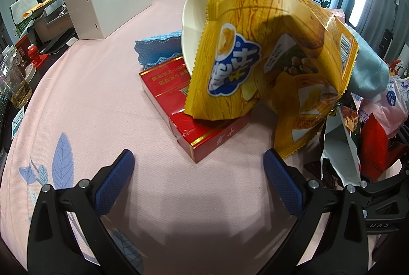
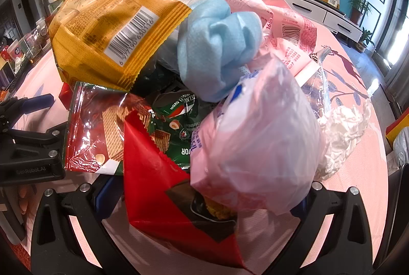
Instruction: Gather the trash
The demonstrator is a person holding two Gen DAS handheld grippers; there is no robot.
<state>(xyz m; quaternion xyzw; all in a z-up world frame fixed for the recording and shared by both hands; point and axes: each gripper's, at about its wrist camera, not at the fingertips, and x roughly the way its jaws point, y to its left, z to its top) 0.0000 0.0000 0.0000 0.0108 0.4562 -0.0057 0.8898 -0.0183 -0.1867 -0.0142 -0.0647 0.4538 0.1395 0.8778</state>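
Observation:
A heap of trash lies on the pink tablecloth (image 1: 102,101). Its yellow snack bag (image 1: 255,45) leans over a red carton (image 1: 179,106) and a white paper plate (image 1: 193,27). My left gripper (image 1: 199,172) stands open just short of the carton, nothing between its blue pads (image 1: 115,180). In the right wrist view the heap shows the yellow snack bag (image 2: 110,32), a blue foam wad (image 2: 219,45), a pink plastic bag (image 2: 255,137), a red wrapper (image 2: 163,185) and a green wafer wrapper (image 2: 179,127). My right gripper (image 2: 204,195) is open, its fingers mostly buried under the red wrapper and pink bag.
A white box (image 1: 110,7) stands at the back left, with a blue cloth (image 1: 156,50) behind the carton. Cups and small items line the left table edge (image 1: 18,86). Crumpled white paper (image 2: 342,132) lies right of the heap. My left gripper (image 2: 28,127) shows at the right view's left edge.

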